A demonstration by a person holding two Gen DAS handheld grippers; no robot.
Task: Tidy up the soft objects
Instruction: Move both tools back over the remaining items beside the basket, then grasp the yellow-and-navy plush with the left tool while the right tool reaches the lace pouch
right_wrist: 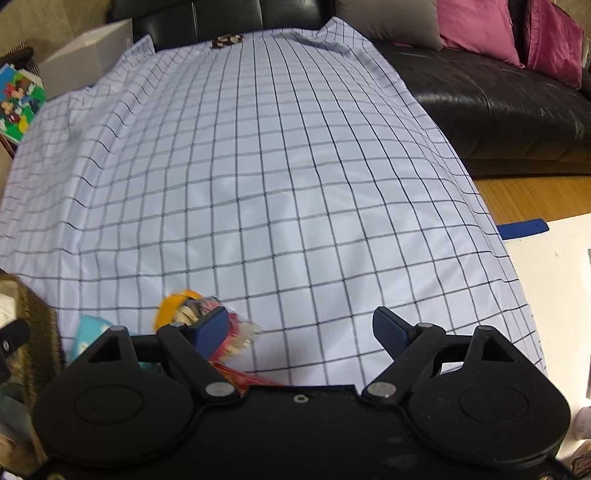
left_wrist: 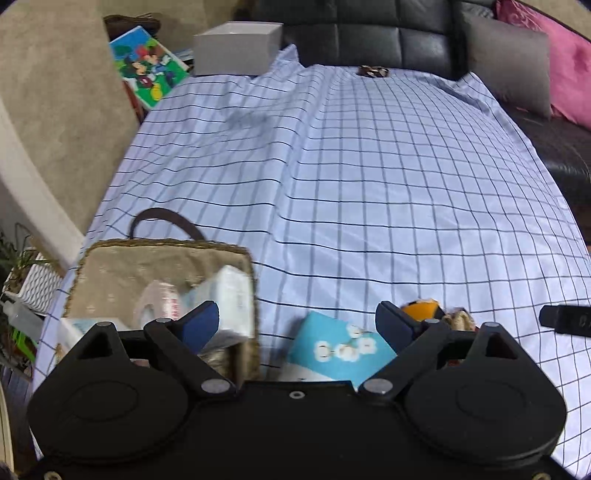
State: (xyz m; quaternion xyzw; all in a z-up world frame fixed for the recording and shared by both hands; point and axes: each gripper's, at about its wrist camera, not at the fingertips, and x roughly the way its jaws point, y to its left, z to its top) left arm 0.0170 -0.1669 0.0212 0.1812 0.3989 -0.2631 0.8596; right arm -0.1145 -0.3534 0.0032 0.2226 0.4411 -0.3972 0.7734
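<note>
A woven basket [left_wrist: 92, 258] with a dark handle sits at the near left of the checked cloth [left_wrist: 351, 166] and holds white tissue packs [left_wrist: 229, 295]. A blue flowered pack [left_wrist: 340, 347] lies on the cloth between the open jaws of my left gripper [left_wrist: 297, 325]. An orange and yellow soft item [left_wrist: 424, 308] lies just right of it. In the right wrist view my right gripper [right_wrist: 301, 328] is open and empty over the cloth; the orange item [right_wrist: 177, 304] and a red packet [right_wrist: 236, 332] lie at its left finger.
A black sofa [right_wrist: 498, 110] with pink cushions [right_wrist: 476, 26] borders the far and right sides. A small dark patterned item [left_wrist: 373, 71] lies at the cloth's far edge. A white box [left_wrist: 236, 48] and a cartoon book [left_wrist: 147, 66] stand far left. A white table [right_wrist: 554, 295] is right.
</note>
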